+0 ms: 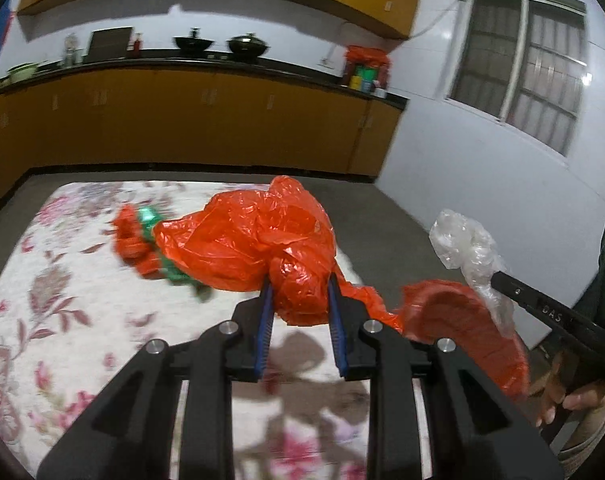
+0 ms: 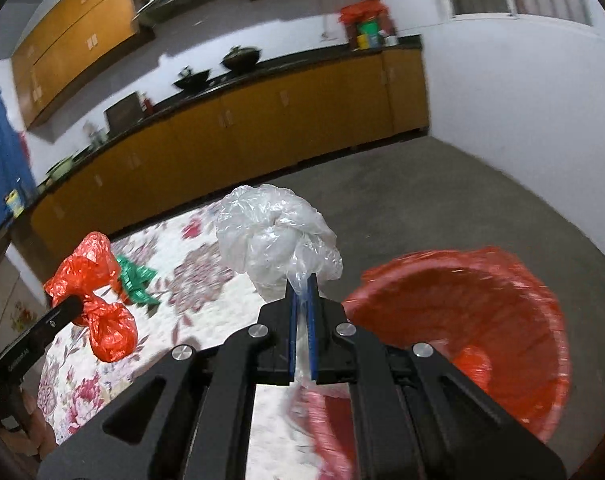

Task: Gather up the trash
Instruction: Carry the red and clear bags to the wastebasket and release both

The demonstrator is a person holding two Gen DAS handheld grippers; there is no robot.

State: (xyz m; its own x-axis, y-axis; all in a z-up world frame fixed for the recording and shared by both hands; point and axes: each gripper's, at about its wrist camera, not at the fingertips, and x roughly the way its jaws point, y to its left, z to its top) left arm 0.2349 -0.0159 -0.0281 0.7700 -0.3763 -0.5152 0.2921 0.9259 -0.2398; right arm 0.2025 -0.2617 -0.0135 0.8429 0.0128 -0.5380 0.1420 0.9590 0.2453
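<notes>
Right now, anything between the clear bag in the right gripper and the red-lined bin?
Nothing visible. The right gripper is shut on the clear plastic bag, and the red-lined bin sits open just to its right with a free gap. The left gripper, holding the red plastic bag, is off to the left.

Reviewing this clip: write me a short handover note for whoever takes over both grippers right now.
Left gripper: shut on the crumpled red plastic bag, held above the floral tablecloth.
Right gripper: shut on the clear plastic bag, held near the bin.
Red-lined trash bin: beside the table on the right; some red trash already lies inside.
Left on the table: green wrapper scraps.
Remaining: drop both bags into the bin, then collect the green scraps.
</notes>
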